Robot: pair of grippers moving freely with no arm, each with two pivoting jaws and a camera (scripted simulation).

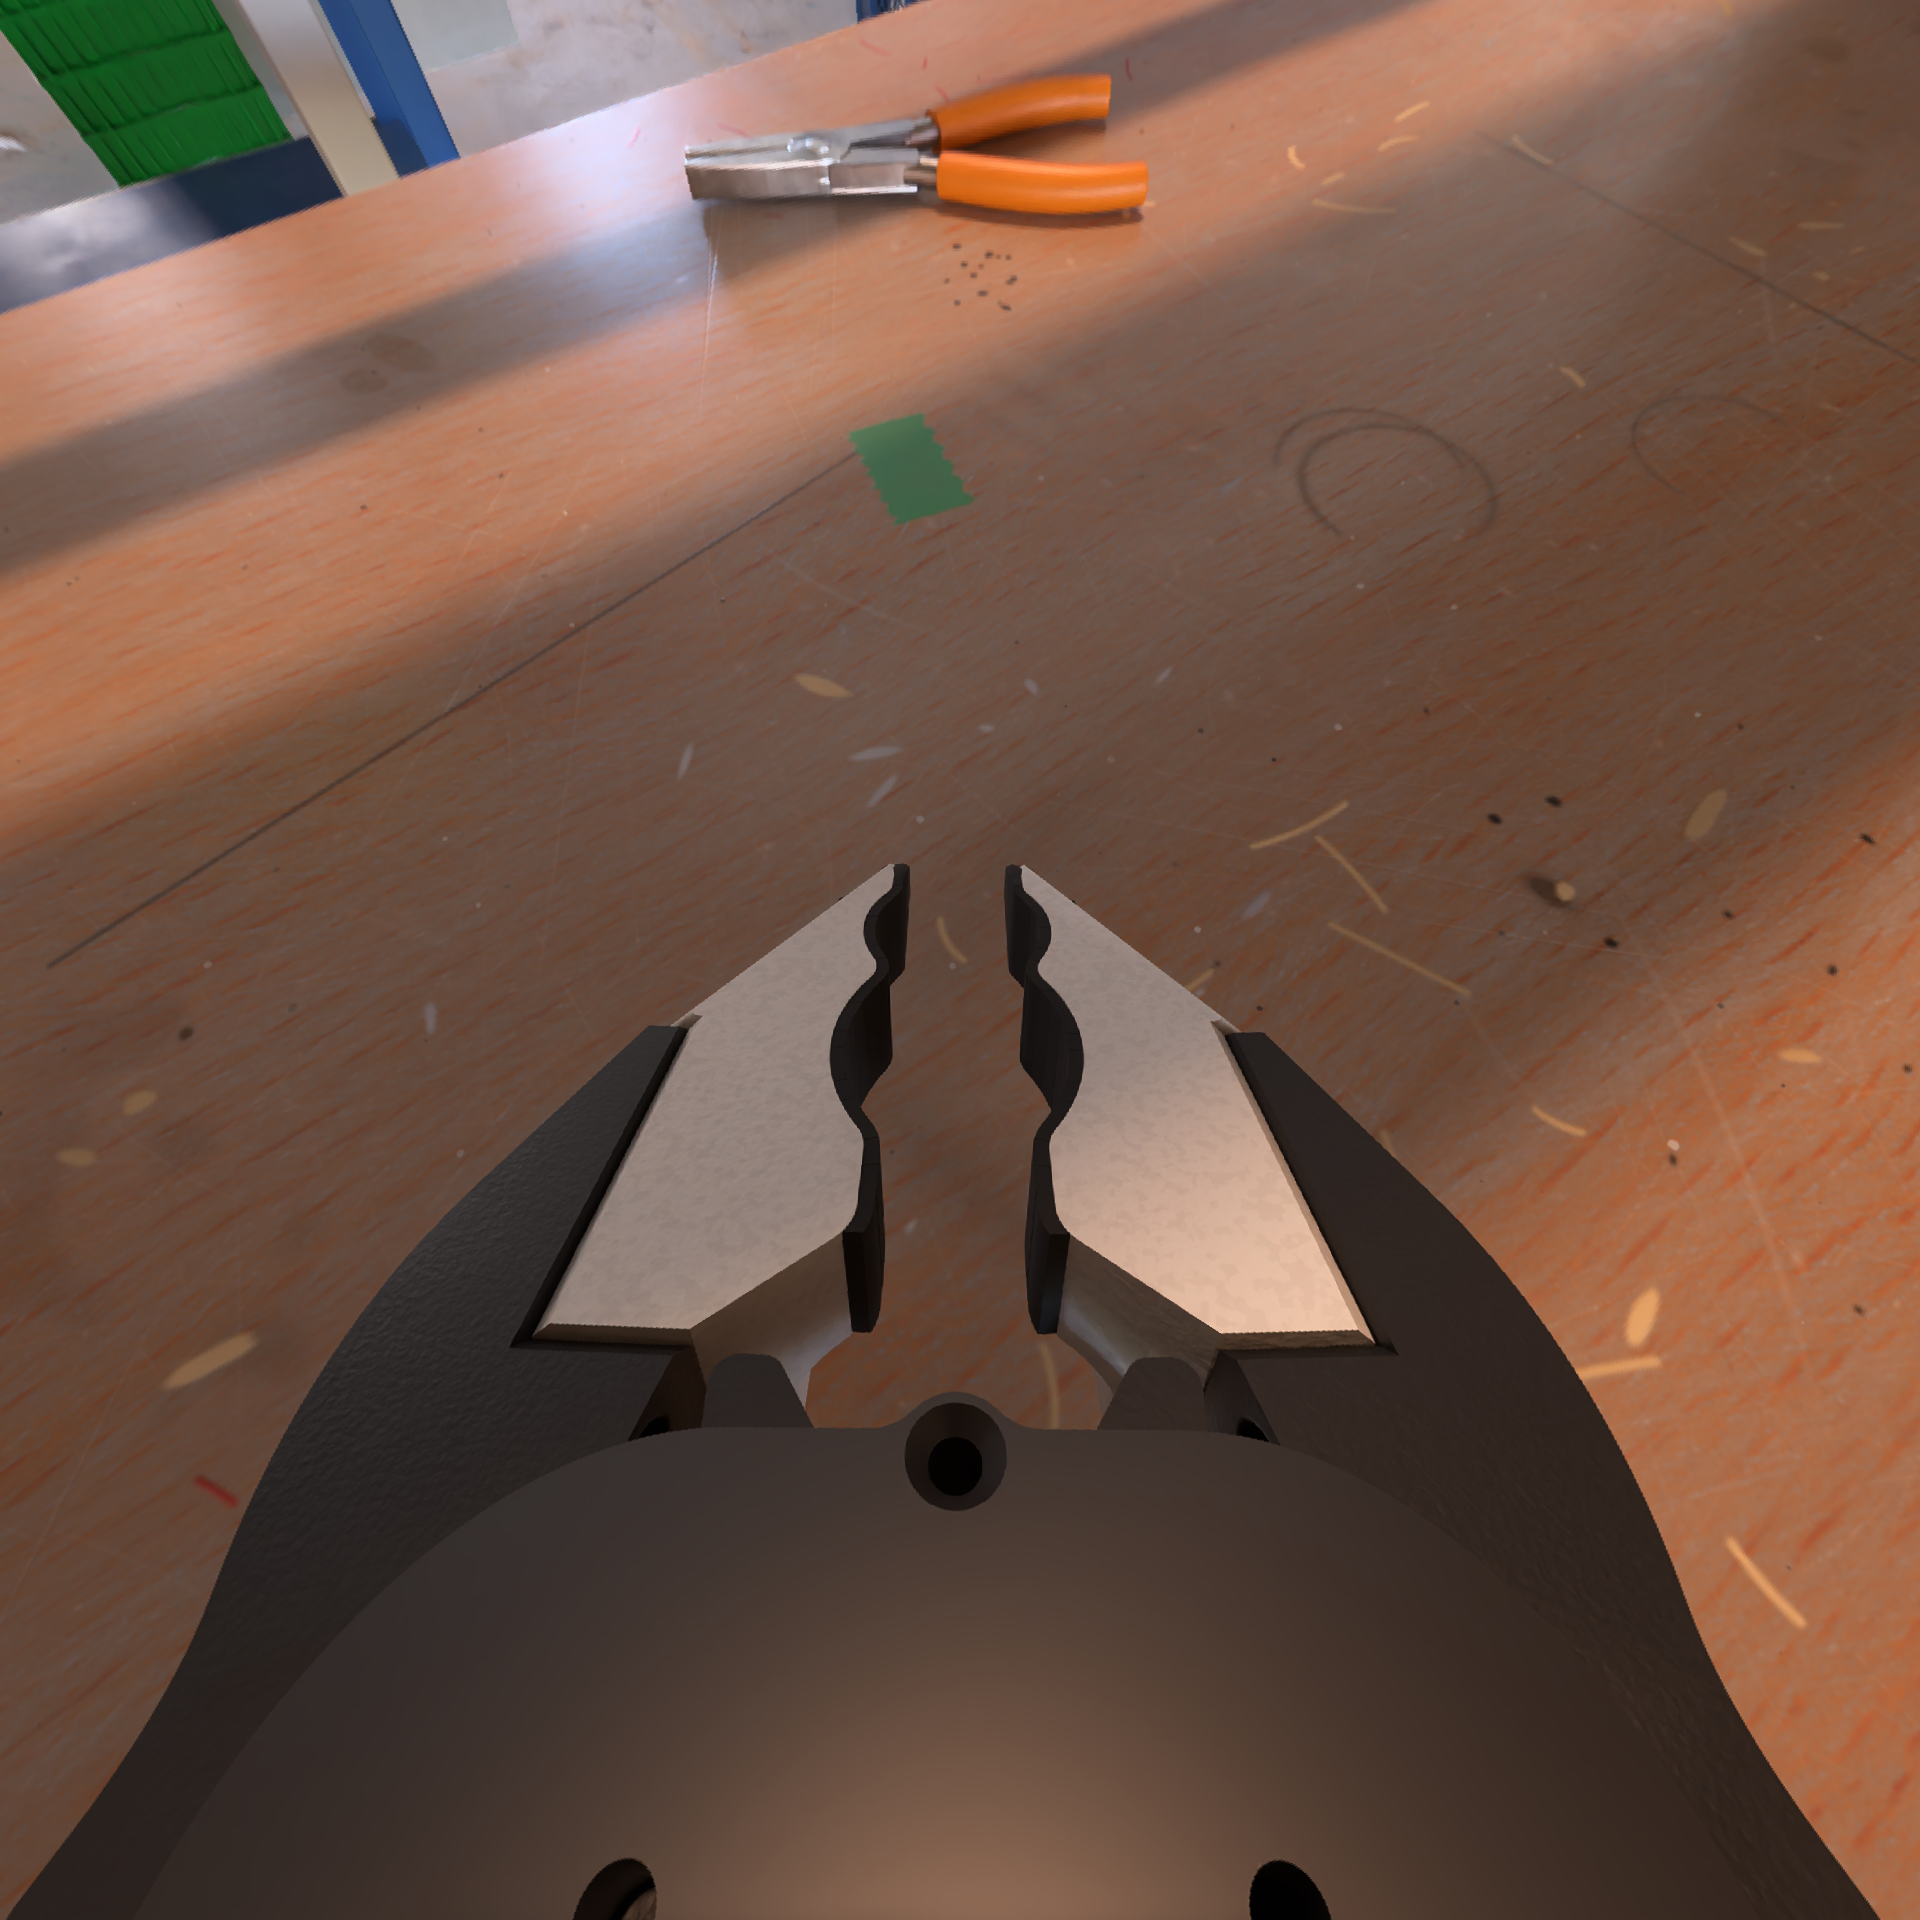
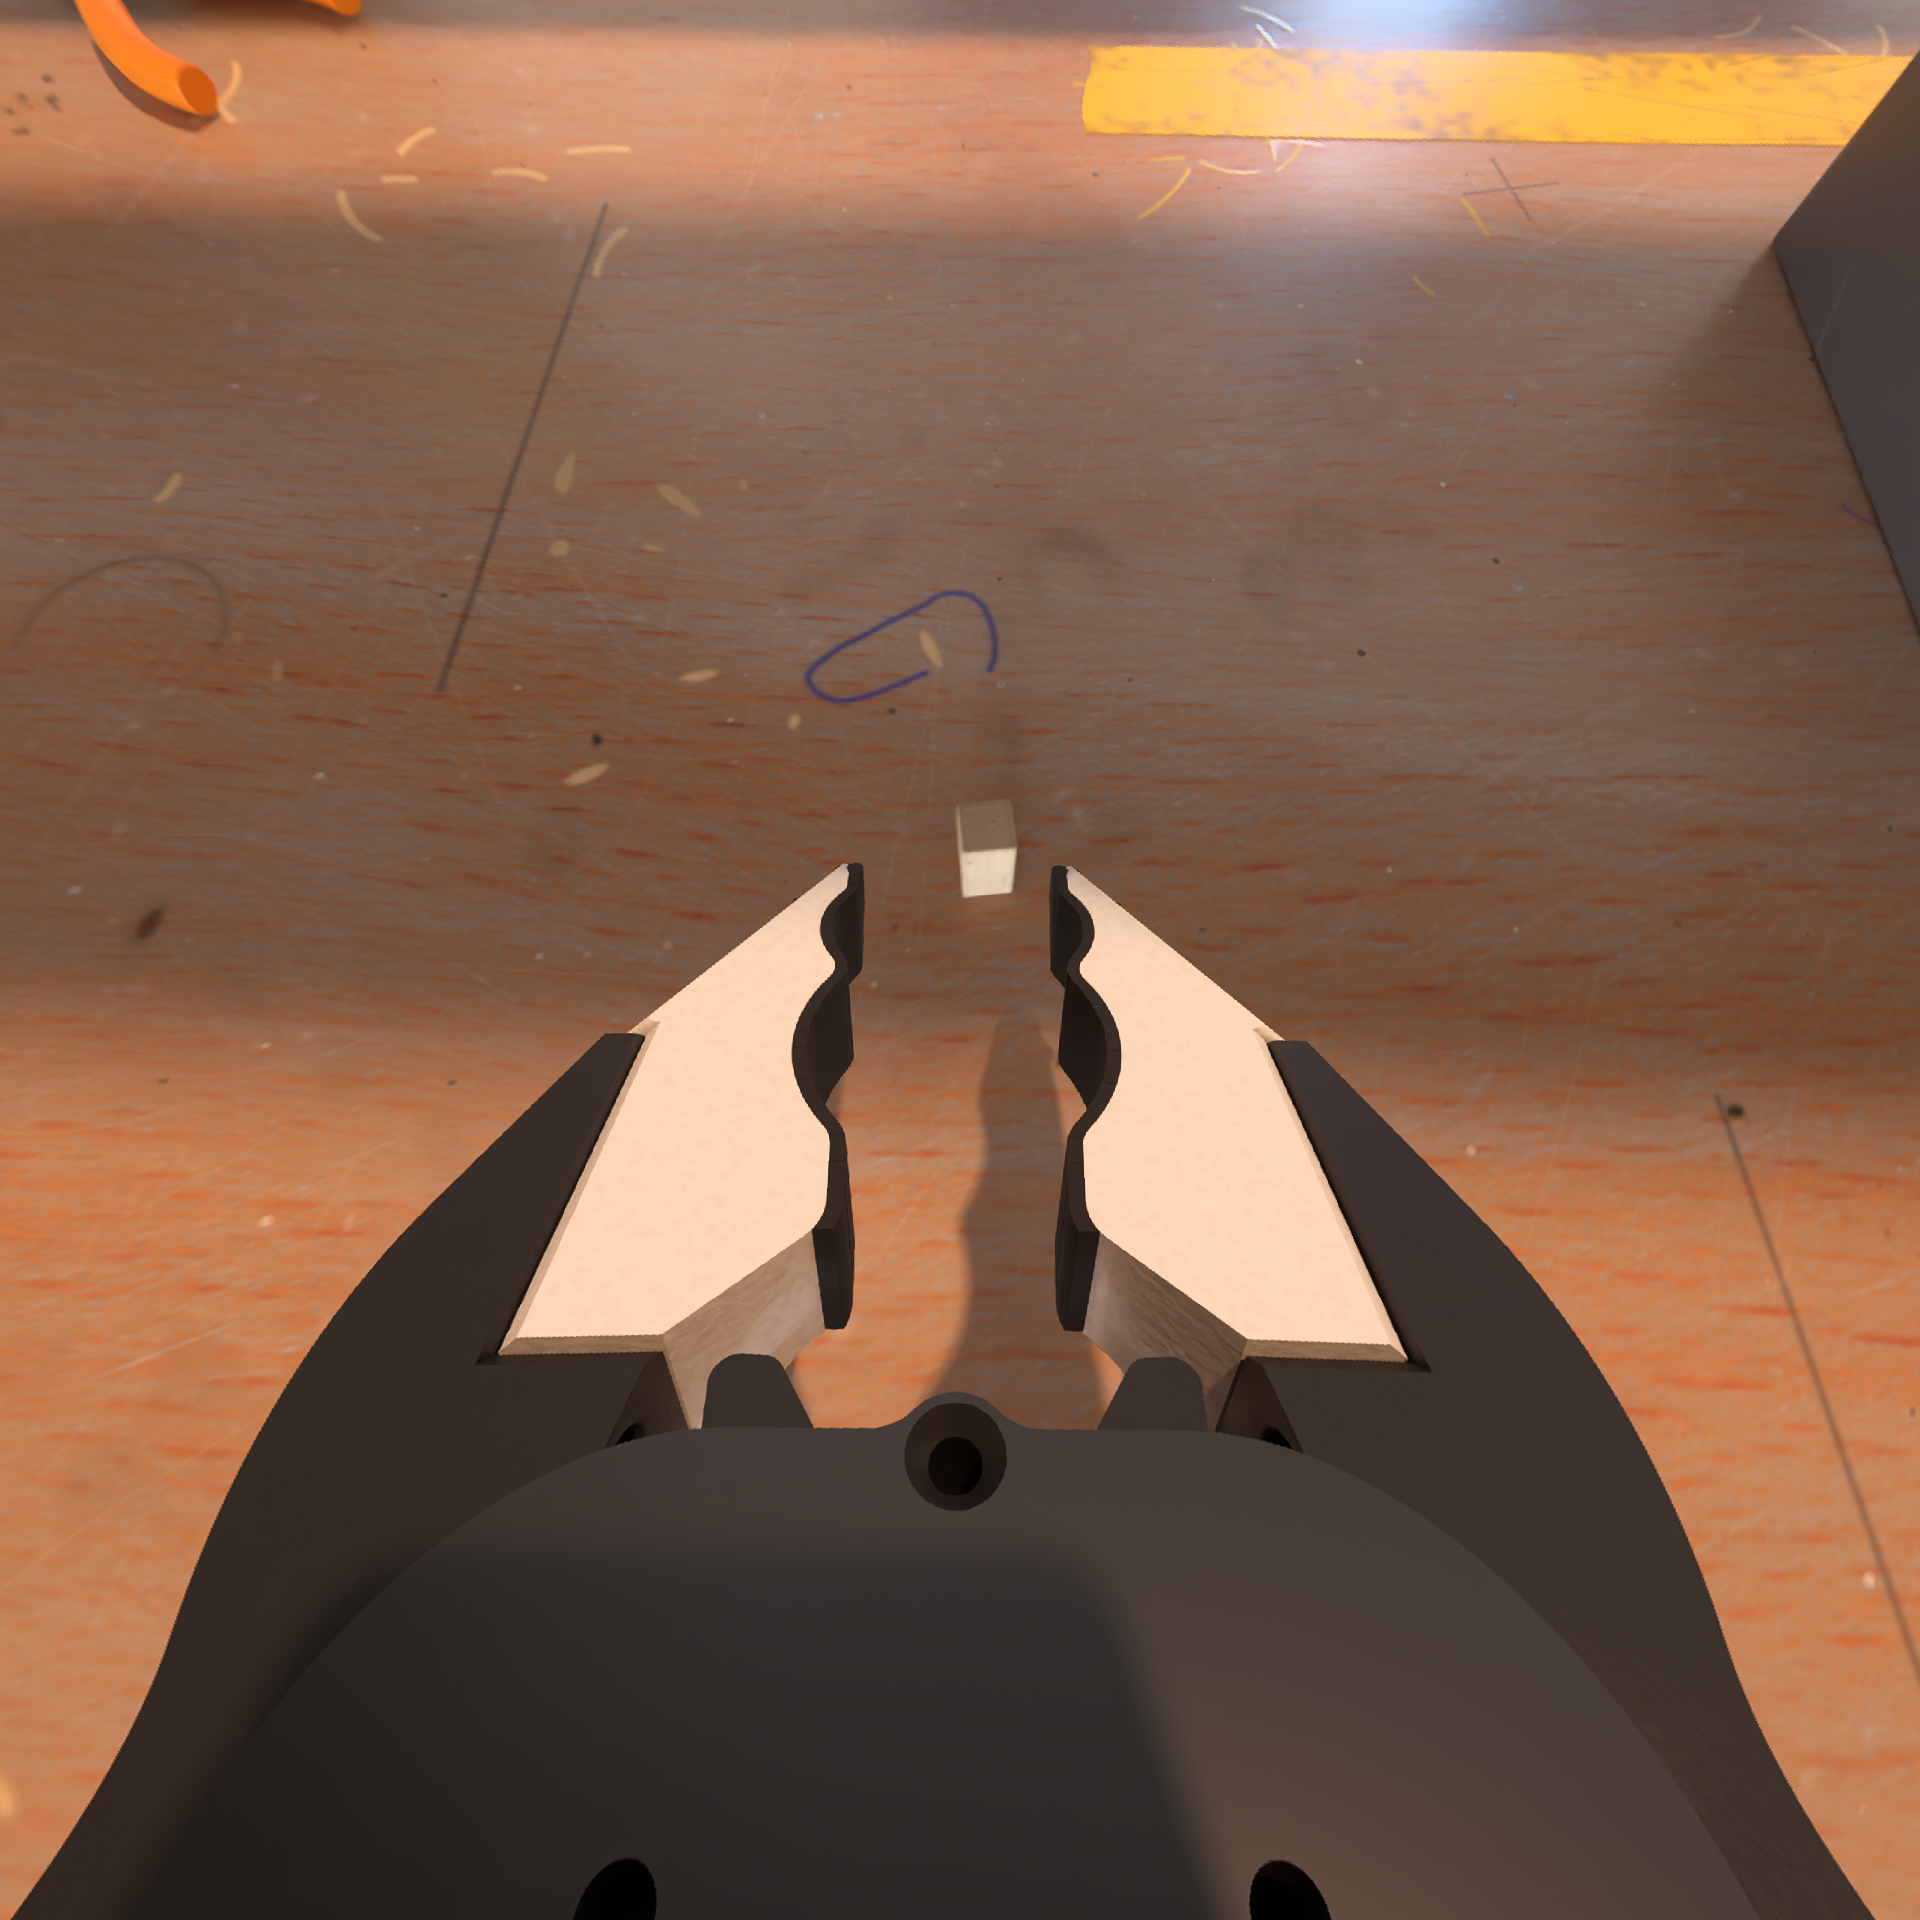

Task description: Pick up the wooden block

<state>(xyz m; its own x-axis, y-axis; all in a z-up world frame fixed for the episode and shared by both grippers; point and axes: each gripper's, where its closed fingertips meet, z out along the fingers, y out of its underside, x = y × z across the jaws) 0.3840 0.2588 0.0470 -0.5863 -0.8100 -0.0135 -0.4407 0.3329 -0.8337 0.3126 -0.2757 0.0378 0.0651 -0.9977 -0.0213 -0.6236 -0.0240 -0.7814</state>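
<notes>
The right hand-held gripper [image 2: 956, 873] hangs spread, empty, above the bench [image 2: 1455, 831]. The wooden block [image 2: 985, 847] lies at frame centre, just past its fingertips. The left hand-held gripper [image 1: 957, 873] is narrowly parted, empty.

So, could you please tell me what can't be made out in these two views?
- Left wrist view: the wooden block is absent, out of frame.
- Right wrist view: the orange-handled pliers are cut off by the top edge; only handle ends show.
- Right wrist view: the dark box is cut by the right edge.
- Neither view shows the other hand-held gripper.

I saw warm light banding the table [image 1: 1351, 644], glare near the yellow tape [image 2: 1455, 99], soft shadows, edges bent.
</notes>
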